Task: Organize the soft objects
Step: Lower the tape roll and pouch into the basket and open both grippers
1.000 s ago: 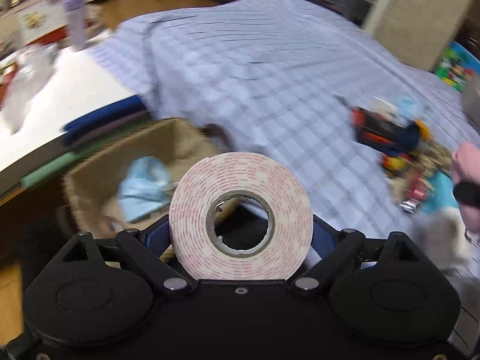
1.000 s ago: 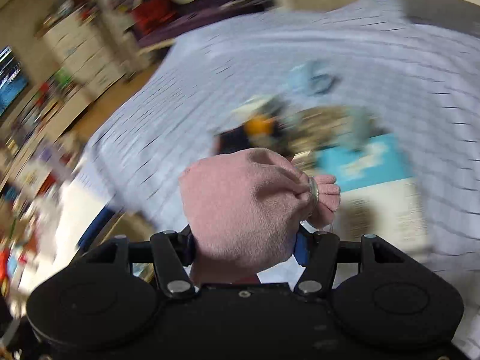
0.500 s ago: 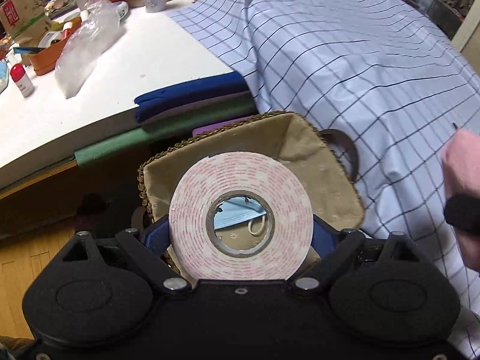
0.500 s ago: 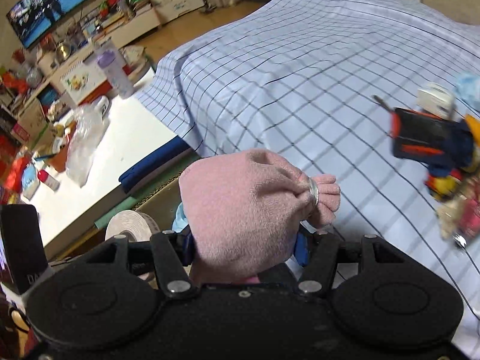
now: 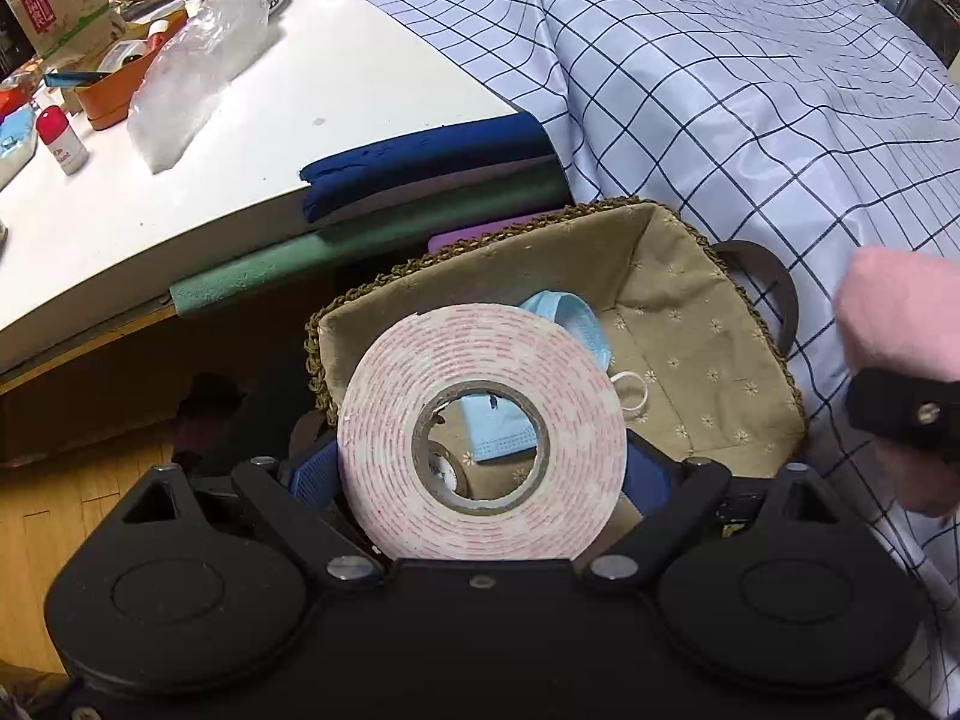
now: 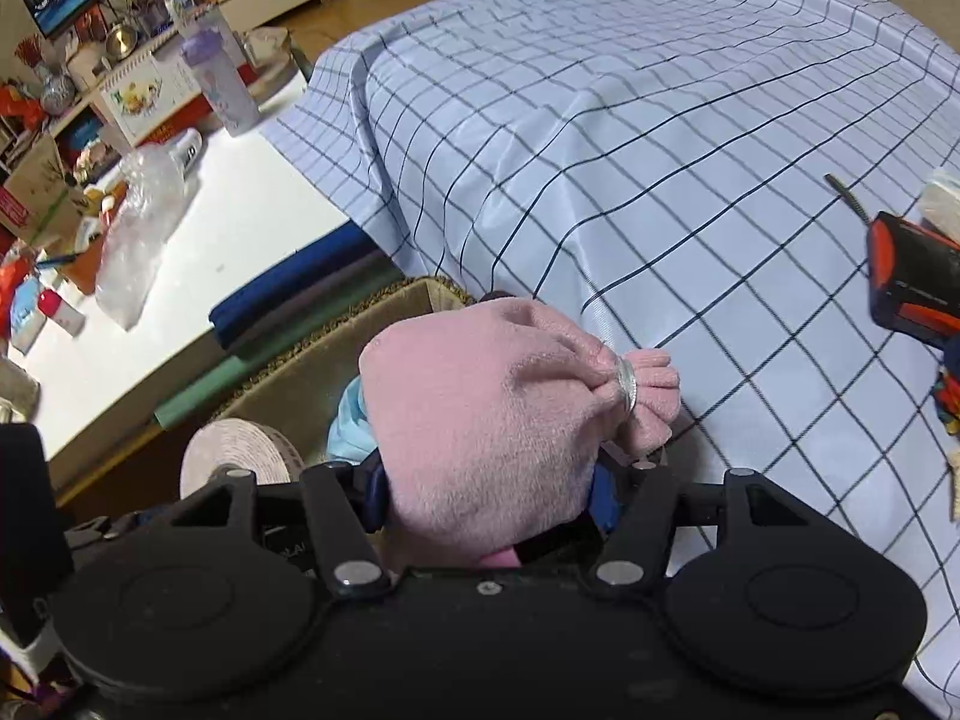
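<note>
My left gripper [image 5: 480, 474] is shut on a roll of white foam tape [image 5: 414, 402] with red print, held upright just above the near end of a woven basket [image 5: 678, 222] with a beige lining. A blue face mask [image 5: 567, 315] lies in the basket. My right gripper [image 6: 489, 480] is shut on a pink plush pouch [image 6: 474, 414] cinched by a silver ring, held over the basket's right side [image 6: 384, 306]. The pouch also shows at the right edge of the left wrist view [image 5: 900, 306]. The tape roll shows low left in the right wrist view [image 6: 237, 456].
A checked white-and-blue cloth [image 5: 750, 90] covers the surface right of the basket. A white table [image 5: 288, 102] at the left holds a plastic bag [image 5: 186, 66], bottles and clutter. Blue and green folded mats [image 5: 420, 180] lie behind the basket. A black-and-orange tool [image 6: 912, 282] lies on the cloth at right.
Both grippers swung left from the cloth and toys to the basket and came lower over it. The tape and the pouch stay gripped.
</note>
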A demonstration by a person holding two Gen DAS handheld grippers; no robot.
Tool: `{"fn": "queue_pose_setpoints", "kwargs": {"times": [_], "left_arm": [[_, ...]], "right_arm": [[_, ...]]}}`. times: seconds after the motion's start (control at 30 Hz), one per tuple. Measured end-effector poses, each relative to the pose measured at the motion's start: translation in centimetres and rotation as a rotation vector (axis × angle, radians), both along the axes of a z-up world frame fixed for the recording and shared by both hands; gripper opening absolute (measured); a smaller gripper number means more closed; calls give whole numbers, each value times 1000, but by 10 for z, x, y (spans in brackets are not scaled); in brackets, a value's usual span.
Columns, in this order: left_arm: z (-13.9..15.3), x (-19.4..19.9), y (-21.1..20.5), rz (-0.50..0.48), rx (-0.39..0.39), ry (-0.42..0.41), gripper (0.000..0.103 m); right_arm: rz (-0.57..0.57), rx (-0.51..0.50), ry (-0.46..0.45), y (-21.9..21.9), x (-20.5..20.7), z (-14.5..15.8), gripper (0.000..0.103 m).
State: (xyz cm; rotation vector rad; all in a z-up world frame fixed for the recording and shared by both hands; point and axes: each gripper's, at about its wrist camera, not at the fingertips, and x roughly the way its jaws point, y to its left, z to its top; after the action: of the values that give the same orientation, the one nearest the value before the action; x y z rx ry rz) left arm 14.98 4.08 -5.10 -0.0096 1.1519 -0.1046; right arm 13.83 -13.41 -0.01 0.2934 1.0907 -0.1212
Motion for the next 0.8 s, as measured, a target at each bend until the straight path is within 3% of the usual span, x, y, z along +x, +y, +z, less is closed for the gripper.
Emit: {"fn": "queue_pose_setpoints", "kwargs": {"times": [0.2,0.27,0.3,0.8], "left_arm": [[-3,5,-2,2,-1,16,89],[-4,7,-1,10,-6,18,89],[-5,9,0,18,-11,25,89],[-3,10,1,47,-41,43,89]], "right_arm": [[14,7,21,7,14,-16,63],[13,6,17,8,17,-18,75],[11,-1,10,8,18,-18,75],[-7,-32,-7,1,10,-18,76]]}}
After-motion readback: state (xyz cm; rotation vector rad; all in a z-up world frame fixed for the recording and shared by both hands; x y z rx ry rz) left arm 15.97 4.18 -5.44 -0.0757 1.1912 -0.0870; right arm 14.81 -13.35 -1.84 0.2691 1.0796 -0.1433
